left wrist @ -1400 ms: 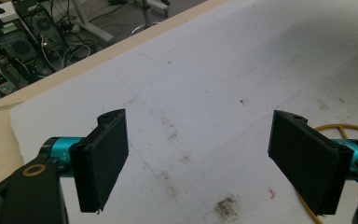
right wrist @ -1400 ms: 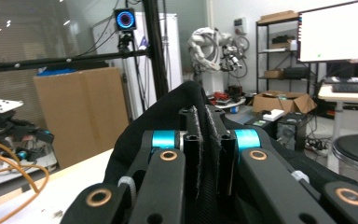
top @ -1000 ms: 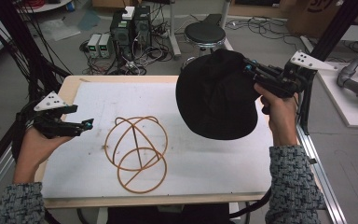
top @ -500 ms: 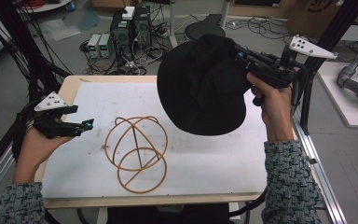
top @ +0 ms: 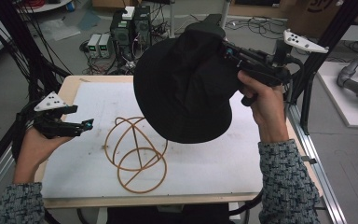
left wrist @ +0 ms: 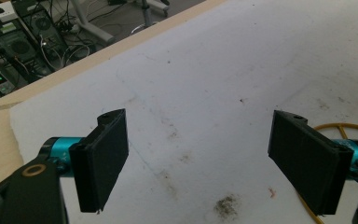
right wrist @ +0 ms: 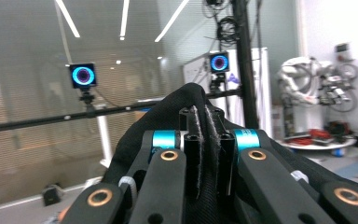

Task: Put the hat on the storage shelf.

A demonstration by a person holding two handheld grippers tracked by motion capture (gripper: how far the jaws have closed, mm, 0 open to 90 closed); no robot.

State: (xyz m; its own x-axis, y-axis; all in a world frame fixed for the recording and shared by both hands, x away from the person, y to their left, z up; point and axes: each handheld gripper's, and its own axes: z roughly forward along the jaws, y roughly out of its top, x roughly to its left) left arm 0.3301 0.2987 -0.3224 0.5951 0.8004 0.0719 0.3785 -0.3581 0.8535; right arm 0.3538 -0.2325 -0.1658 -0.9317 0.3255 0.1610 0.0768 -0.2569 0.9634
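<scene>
Right hand-held gripper [top: 228, 46] is clamped tight on the brim of the black bucket hat [top: 186, 88], dangling it above the wire hat stand [top: 137, 156] on the surface [top: 214, 158]. I'd centre the crown over the frame before lowering. Left hand-held gripper [top: 86, 125] sits wide open, empty.

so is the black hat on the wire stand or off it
Off it: the black hat hangs above the wire stand, pinched in the right tool.
</scene>
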